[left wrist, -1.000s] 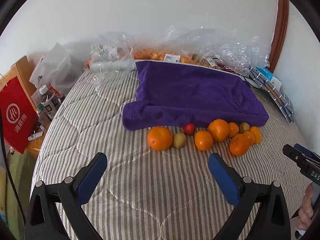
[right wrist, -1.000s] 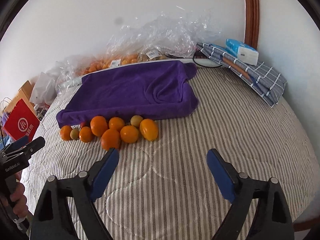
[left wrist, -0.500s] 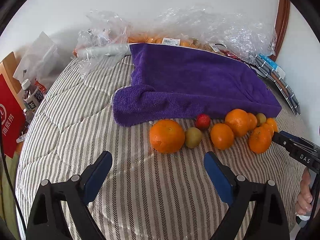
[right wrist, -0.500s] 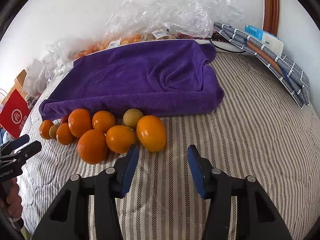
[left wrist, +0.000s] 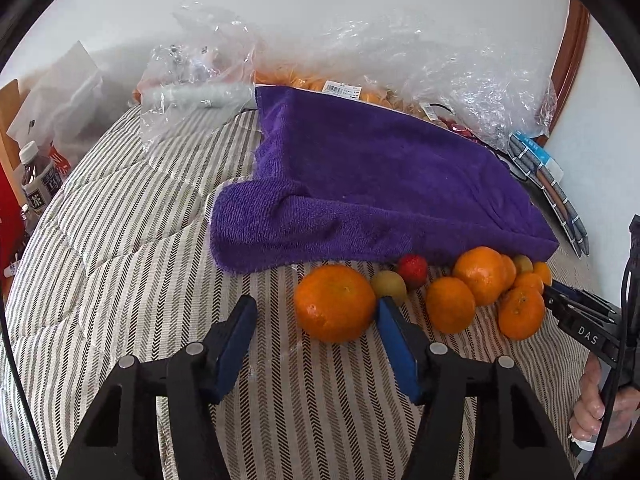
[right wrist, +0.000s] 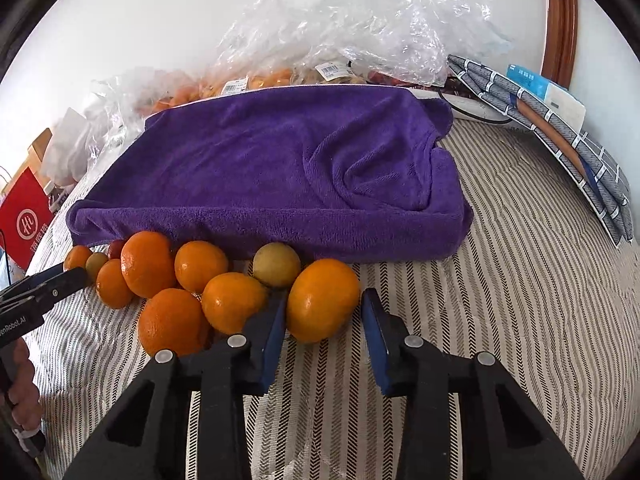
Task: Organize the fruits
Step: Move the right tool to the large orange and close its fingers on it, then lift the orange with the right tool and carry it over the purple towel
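Clearly both hands have gone for the two ends of the fruit row on the bed (left wrist: 120,280), which lies along the near edge of the purple towel (left wrist: 380,184). The left gripper (left wrist: 316,320) has just been closing; its jaws are about half open, and the large orange (left wrist: 334,302) at the left end sits at the mouth, tight against the right finger with a clear gap to the left one, so nothing is gripped yet. The right gripper (right wrist: 324,316) has also just been closing, narrowed around the rightmost orange (right wrist: 322,300): the left finger is against it, while a sliver of bedding shows at the right finger, so I judge it not yet clamped. Working from the outer ends makes sense to me, since those fruits have free room on one side.

What crowds the picks is the neighbours. A small greenish fruit (left wrist: 388,286) and a red one (left wrist: 412,270) sit at one o'clock of the large orange, just beyond the right finger. On the other side, an orange (right wrist: 234,302) presses at nine o'clock of the right gripper's target, and a yellowish fruit (right wrist: 276,264) lies at eleven. Clear plastic bags (right wrist: 340,28) of more fruit are heaped at twelve, behind the towel, and a red paper bag (right wrist: 24,220) stands off the bed at nine.
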`<move>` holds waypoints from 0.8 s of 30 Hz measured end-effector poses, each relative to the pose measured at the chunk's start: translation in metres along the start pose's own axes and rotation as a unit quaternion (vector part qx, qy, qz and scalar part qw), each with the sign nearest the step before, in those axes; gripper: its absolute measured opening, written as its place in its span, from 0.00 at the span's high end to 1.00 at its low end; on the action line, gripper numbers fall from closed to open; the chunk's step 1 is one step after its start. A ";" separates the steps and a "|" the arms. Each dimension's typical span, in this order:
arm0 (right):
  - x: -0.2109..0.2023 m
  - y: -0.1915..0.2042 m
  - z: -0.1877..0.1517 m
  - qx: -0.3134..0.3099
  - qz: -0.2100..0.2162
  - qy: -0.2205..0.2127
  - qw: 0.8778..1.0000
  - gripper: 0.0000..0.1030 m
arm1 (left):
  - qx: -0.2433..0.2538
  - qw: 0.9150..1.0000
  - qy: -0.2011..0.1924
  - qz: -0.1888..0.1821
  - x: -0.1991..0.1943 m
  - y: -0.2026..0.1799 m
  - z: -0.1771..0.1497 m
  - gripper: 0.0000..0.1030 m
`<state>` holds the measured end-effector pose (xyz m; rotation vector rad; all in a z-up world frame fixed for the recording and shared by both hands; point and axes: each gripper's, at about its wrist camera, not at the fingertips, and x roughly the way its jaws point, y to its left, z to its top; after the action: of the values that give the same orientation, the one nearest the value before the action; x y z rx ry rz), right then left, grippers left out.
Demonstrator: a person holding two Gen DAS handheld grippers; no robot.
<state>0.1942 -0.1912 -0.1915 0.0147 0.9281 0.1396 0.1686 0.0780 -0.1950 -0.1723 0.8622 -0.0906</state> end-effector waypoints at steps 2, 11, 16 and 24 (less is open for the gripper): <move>-0.001 -0.001 -0.001 0.003 0.000 -0.003 1.000 0.66 | 0.003 1.000 0.000 0.003 0.002 -0.003 0.002 0.46; -0.010 -0.004 -0.010 0.013 0.001 -0.006 1.000 0.66 | -0.005 0.999 0.001 -0.035 0.004 -0.001 0.004 0.60; -0.016 -0.008 -0.014 0.024 0.000 -0.016 1.000 0.66 | -0.028 0.998 -0.009 -0.061 0.001 0.008 0.003 0.62; -0.021 -0.010 -0.018 0.036 -0.010 -0.023 0.999 0.67 | -0.039 0.996 -0.049 -0.062 -0.016 0.014 -0.002 0.62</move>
<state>0.1684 -0.2048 -0.1861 0.0739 0.8861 0.0865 0.1570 0.0941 -0.1871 -0.3015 0.7574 -0.1633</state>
